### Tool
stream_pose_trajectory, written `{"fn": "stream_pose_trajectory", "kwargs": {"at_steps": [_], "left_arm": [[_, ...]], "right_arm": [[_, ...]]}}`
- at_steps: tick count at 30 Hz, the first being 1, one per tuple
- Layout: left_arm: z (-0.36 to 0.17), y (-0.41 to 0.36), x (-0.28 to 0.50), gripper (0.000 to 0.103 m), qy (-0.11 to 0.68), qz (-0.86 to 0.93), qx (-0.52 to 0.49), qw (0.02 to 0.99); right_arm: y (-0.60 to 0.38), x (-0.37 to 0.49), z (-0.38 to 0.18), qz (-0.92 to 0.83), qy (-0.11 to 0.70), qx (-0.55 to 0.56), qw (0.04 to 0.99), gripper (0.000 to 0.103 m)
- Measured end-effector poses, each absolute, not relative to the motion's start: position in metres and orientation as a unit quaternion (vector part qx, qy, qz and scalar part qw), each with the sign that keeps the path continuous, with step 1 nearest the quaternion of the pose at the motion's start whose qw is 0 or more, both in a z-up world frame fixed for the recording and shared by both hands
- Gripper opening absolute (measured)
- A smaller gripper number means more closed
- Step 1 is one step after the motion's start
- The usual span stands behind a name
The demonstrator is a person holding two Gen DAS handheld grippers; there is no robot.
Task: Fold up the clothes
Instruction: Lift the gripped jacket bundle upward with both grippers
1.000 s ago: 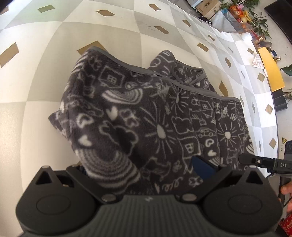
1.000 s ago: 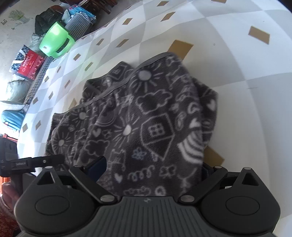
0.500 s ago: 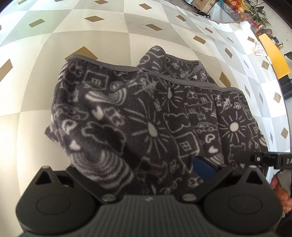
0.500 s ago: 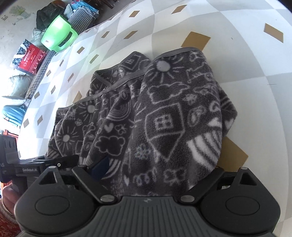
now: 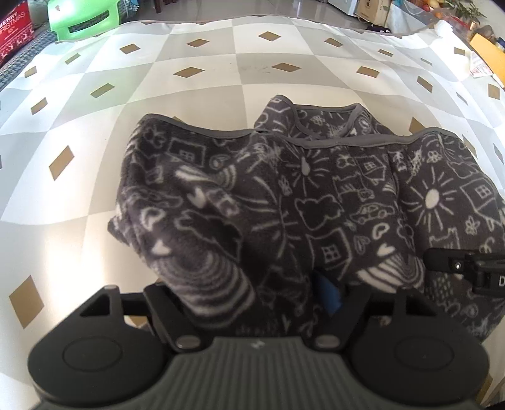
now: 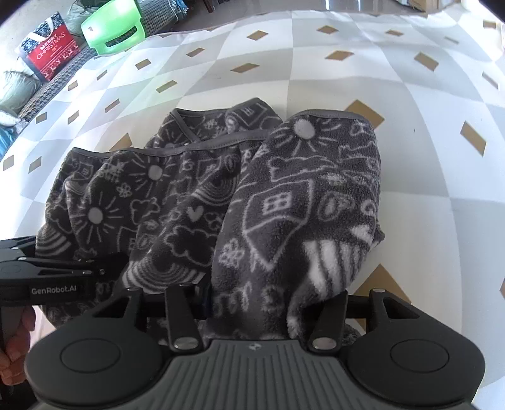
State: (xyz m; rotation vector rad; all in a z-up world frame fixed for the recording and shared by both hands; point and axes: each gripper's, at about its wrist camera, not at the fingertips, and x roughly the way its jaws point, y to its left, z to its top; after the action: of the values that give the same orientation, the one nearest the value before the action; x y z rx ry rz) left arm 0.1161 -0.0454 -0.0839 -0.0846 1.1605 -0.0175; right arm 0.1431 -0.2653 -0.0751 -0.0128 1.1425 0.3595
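Observation:
A dark grey fleece garment (image 5: 315, 189) with white doodle print lies folded on a checked mat (image 5: 205, 79). Its near edge drapes over both grippers. My left gripper (image 5: 249, 293) has a thick fold of the fleece bunched between its fingers, and its jaws are closing on it. A blue pad (image 5: 326, 293) shows against the cloth. My right gripper (image 6: 255, 299) is at the garment's (image 6: 300, 205) right near corner, with its jaws closing on a gathered fold. Each view shows the other gripper beside it: the right gripper (image 5: 457, 265) and the left gripper (image 6: 47, 274).
A green plastic stool (image 6: 113, 28) and a red Christmas bag (image 6: 50, 47) stand beyond the mat's far left edge. Boxes and a yellow board (image 5: 486, 53) are at the far right. A person's hand (image 6: 15, 347) holds the left gripper.
Both pairs of jaws have narrowed onto the fleece. Both views have tilted up, so the mat's far edge and the green stool now show. The near folds look more gathered.

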Motion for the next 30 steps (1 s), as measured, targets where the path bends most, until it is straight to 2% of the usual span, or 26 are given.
{"fn": "stream_pose_trajectory", "kwargs": {"at_steps": [3,8,10,12,13,15,18,20,27,28,30], "left_arm": [[-0.078,-0.044,0.113,0.058,0.541,0.003,-0.044,0.840],[-0.079,-0.042,0.109,0.059,0.545,0.005,-0.046,0.837],[-0.083,-0.036,0.111,0.063,0.554,0.006,-0.063,0.830],[-0.088,-0.029,0.113,0.074,0.560,0.008,-0.073,0.825],[-0.089,-0.025,0.113,0.075,0.562,0.007,-0.079,0.823],[-0.093,-0.023,0.115,0.088,0.567,0.002,-0.081,0.820],[-0.102,-0.021,0.117,0.101,0.573,-0.002,-0.078,0.816],[-0.106,-0.020,0.119,0.103,0.575,-0.003,-0.076,0.815],[-0.110,-0.029,0.120,0.101,0.563,-0.011,-0.065,0.824],[-0.109,-0.031,0.120,0.098,0.561,-0.015,-0.063,0.825],[-0.107,-0.033,0.119,0.080,0.556,-0.024,-0.063,0.828]], "right_arm": [[-0.264,0.136,-0.060,0.168,0.503,-0.031,0.847,0.046],[-0.267,0.133,-0.051,0.166,0.495,-0.026,0.852,0.045],[-0.269,0.135,-0.056,0.157,0.513,-0.017,0.843,0.045],[-0.272,0.140,-0.064,0.150,0.532,-0.004,0.833,0.046],[-0.275,0.142,-0.068,0.147,0.539,0.006,0.829,0.046],[-0.280,0.147,-0.072,0.147,0.548,0.022,0.823,0.048],[-0.286,0.152,-0.079,0.144,0.560,0.038,0.815,0.054],[-0.287,0.155,-0.084,0.140,0.566,0.040,0.812,0.059],[-0.286,0.157,-0.094,0.138,0.575,0.042,0.805,0.070],[-0.284,0.157,-0.095,0.136,0.575,0.041,0.806,0.070],[-0.281,0.155,-0.094,0.139,0.572,0.032,0.808,0.065]]}}
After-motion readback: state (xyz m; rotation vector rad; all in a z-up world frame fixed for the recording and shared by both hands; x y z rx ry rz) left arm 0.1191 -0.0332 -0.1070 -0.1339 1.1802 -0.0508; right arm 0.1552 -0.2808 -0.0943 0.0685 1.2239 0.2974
